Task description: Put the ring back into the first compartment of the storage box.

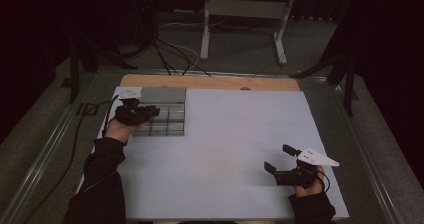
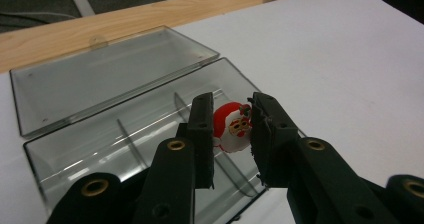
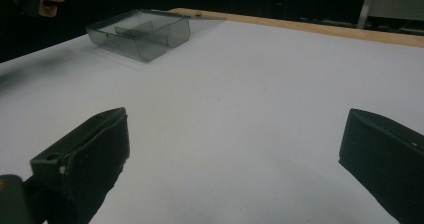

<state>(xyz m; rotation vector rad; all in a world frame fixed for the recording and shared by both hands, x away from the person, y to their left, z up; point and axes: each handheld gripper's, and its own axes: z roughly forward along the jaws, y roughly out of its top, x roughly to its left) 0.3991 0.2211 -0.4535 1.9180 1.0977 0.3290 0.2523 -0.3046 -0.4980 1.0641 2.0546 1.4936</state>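
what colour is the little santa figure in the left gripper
Red and white, with a pale face; the santa figure shows best in the left gripper view.

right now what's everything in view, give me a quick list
santa figure: 1, red and white, between the left tool's jaws above the box
compartment box: 1, clear grey with dividers, far left of the table, lid open
lid: 1, clear grey, lying flat behind the box
table: 1, white top with a wooden far edge
metal stand: 1, pale, on the floor beyond the table
left tool: 1, black, over the box
right tool: 1, black, jaws wide apart, near right of the table
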